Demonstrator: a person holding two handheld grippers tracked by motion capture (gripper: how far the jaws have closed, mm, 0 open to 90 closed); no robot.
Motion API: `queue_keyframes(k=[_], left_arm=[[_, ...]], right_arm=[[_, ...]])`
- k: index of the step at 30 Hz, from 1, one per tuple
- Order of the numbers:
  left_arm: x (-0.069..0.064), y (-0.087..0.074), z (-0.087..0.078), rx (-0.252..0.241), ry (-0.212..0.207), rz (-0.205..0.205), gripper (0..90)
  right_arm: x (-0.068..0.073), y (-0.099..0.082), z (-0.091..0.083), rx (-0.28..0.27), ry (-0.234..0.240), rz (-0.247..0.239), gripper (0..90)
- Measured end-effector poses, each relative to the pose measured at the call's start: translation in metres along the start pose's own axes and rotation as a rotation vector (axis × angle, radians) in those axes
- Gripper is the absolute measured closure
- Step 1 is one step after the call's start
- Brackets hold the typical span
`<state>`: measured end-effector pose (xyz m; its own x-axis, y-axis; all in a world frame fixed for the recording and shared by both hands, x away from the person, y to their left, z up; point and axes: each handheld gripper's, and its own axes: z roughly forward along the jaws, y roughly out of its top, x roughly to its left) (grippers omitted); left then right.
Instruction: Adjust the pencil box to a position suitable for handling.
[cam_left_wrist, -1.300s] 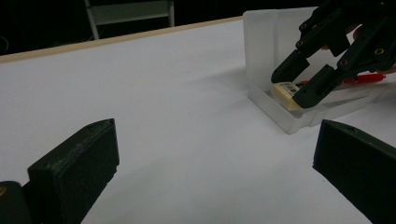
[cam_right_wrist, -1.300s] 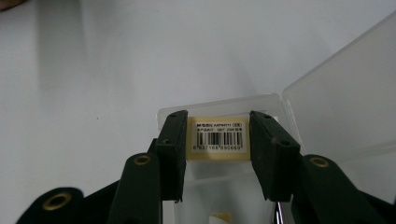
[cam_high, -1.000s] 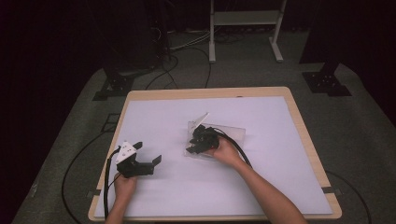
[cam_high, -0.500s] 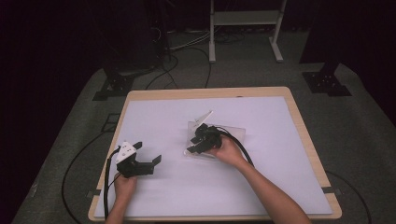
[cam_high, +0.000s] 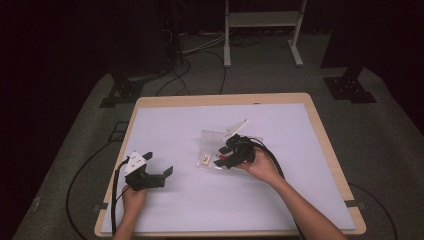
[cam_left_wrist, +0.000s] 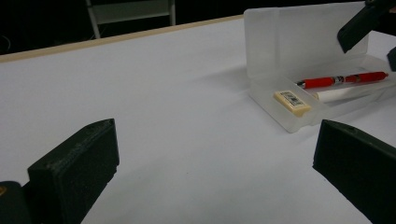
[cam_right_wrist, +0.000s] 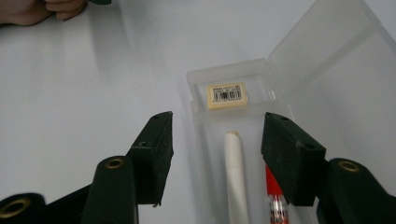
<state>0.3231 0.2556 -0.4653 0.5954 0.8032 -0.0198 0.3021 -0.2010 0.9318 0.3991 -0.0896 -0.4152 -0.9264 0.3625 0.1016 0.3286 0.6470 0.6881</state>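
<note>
— Dark floor and cables ring the bench (cam_high: 300, 200); what's the high view giving?

— The clear pencil case (cam_high: 227, 150) lies open near centre, lid raised toward twelve o'clock. The right hand-held gripper (cam_high: 231, 154) hangs over its tray. A second ago it sat lower in there, so it has lifted off.

— And the left one?

— The left hand-held gripper (cam_high: 156, 167) rests at eight o'clock, jaws apart, nothing between them.

— Left gripper view?

— Case at two o'clock, holding a red pen (cam_left_wrist: 343, 80), a white pen (cam_left_wrist: 336, 95) and an eraser (cam_left_wrist: 292, 101).

— Right gripper view?

— Its jaws have just been opening and stand apart above the white pen (cam_right_wrist: 236, 177), not pressing it. I'd judge the pen is released, so that placement looks done.
</note>
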Motion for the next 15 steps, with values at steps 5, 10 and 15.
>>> queue_keyframes(k=[5, 10, 15], left_arm=[[0.001, 0.0, 0.0, -0.005, -0.002, -0.01, 0.0], [0.001, 0.0, 0.0, -0.001, 0.0, -0.004, 0.0], [0.0, 0.0, 0.0, 0.0, 0.001, -0.003, 0.0]], right_arm=[[0.001, -0.006, -0.014, -0.005, -0.012, 0.01, 41.1], [-0.002, -0.013, -0.031, -0.03, -0.023, 0.021, 40.4], [0.0, -0.018, -0.039, -0.03, -0.03, 0.026, 39.9]])
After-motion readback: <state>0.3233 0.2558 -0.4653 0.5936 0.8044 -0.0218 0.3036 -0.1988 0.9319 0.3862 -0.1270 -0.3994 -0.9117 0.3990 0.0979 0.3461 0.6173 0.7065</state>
